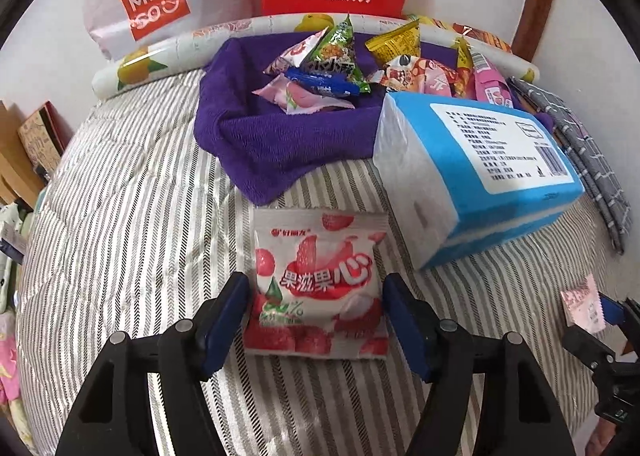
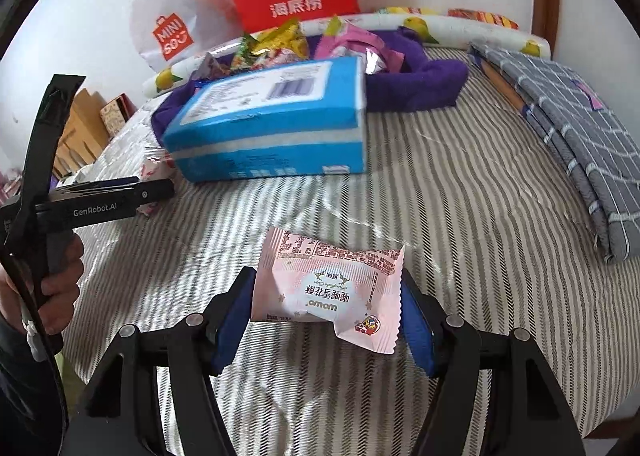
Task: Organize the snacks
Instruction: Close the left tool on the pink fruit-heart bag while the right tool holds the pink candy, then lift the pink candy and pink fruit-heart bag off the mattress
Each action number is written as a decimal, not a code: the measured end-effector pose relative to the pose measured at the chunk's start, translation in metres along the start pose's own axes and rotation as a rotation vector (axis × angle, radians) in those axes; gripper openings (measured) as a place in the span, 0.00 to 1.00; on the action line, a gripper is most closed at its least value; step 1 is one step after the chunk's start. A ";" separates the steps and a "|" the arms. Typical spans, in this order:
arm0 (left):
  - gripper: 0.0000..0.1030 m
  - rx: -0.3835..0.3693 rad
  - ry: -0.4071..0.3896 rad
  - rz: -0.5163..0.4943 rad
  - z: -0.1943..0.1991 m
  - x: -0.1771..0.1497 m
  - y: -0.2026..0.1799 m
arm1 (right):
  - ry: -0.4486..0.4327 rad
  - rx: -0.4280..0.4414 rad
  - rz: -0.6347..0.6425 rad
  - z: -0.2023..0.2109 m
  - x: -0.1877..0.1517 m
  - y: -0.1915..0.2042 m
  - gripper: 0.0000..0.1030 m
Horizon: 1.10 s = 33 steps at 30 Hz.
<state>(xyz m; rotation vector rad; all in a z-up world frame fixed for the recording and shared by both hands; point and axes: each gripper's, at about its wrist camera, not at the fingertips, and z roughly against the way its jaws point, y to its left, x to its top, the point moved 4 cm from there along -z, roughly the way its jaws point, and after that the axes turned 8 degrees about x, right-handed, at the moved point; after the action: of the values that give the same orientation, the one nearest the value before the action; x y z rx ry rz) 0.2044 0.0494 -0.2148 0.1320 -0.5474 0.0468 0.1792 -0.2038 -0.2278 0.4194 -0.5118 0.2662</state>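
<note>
Holding a strawberry snack pack (image 1: 318, 288) in its jaws, the left gripper (image 1: 316, 308) waits near the blue box (image 1: 476, 171); the right gripper (image 2: 328, 310) holds a pink snack pack (image 2: 328, 290).

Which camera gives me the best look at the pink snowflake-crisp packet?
The right wrist view: the pink packet fills the centre between the right tool's fingers, print legible. The left wrist view catches only its edge at the far right.
</note>
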 end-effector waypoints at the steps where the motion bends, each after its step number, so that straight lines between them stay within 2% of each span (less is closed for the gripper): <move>1: 0.62 0.010 -0.009 0.004 0.000 -0.001 0.000 | -0.006 0.003 -0.001 0.001 0.000 -0.001 0.65; 2: 0.56 0.030 -0.024 0.003 0.001 -0.002 0.000 | -0.007 0.003 -0.006 0.001 0.000 -0.003 0.65; 6: 0.53 0.010 -0.039 0.004 0.007 -0.007 0.004 | -0.013 0.000 -0.006 0.002 0.000 -0.003 0.65; 10: 0.53 -0.018 -0.037 0.015 0.013 -0.016 0.008 | -0.010 -0.013 0.003 0.001 -0.002 0.000 0.65; 17: 0.53 0.009 -0.078 0.014 0.021 -0.027 0.004 | -0.018 -0.028 0.022 0.002 -0.007 0.005 0.66; 23: 0.53 0.006 -0.095 0.032 0.022 -0.027 0.005 | -0.038 -0.089 0.125 -0.003 -0.011 0.012 0.67; 28: 0.53 0.012 -0.097 0.031 0.022 -0.029 0.004 | -0.078 -0.074 0.099 -0.001 -0.012 0.008 0.67; 33: 0.54 0.000 -0.100 0.042 0.023 -0.029 0.005 | -0.098 -0.098 0.100 -0.002 -0.013 0.012 0.68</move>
<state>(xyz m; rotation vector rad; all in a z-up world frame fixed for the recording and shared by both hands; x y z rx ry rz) 0.1669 0.0505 -0.2099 0.1232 -0.6497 0.0811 0.1654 -0.1942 -0.2325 0.3130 -0.6407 0.3165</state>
